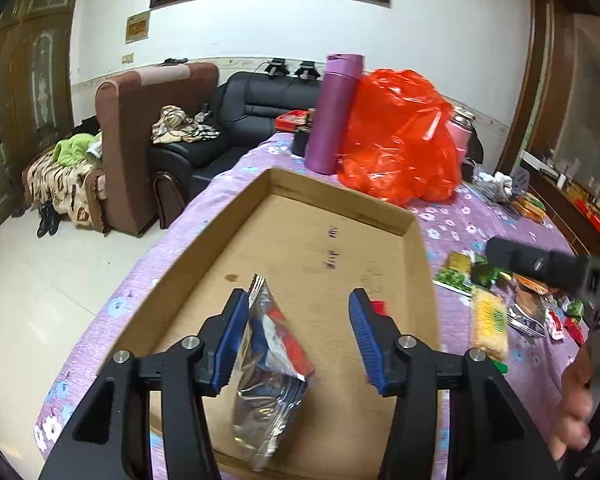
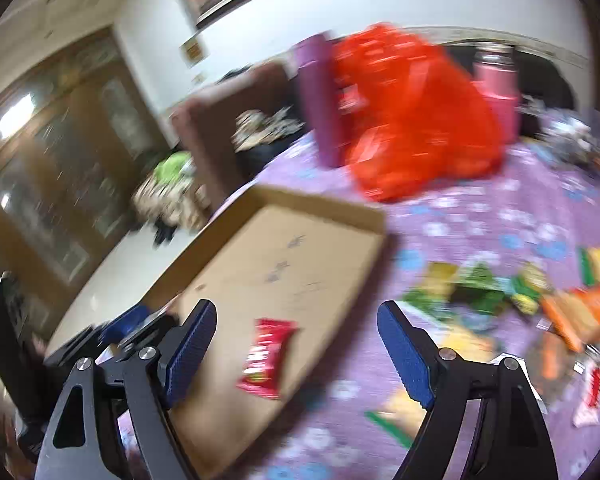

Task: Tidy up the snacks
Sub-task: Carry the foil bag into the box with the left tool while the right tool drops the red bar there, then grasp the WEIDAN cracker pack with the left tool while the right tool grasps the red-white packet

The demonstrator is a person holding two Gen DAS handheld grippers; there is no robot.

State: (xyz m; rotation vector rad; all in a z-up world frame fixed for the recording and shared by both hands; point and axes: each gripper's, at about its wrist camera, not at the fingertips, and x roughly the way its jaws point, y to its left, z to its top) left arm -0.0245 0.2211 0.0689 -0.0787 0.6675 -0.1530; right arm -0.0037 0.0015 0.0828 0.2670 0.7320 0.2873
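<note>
Snacks: foil packet between spread left gripper | right gripper spread, tilted down

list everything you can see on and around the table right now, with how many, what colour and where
cardboard tray: one, brown, on the near left part of the table
silver snack packet: one, silver with red and blue, between the left tool's open pads, apparently touching the left one
red snack packet: one, red, lying in the tray near its right edge
loose snack packets: several, green, yellow, orange, red, scattered on the tablecloth right of the tray
tablecloth: one, purple with flowers, covering the table
plastic bag: one, red-orange, behind the tray
purple bottle: one, left of the bag
pink flask: one, behind the bag
sofas: brown and black, beyond the table
left tool: open
right tool: open, empty
</note>
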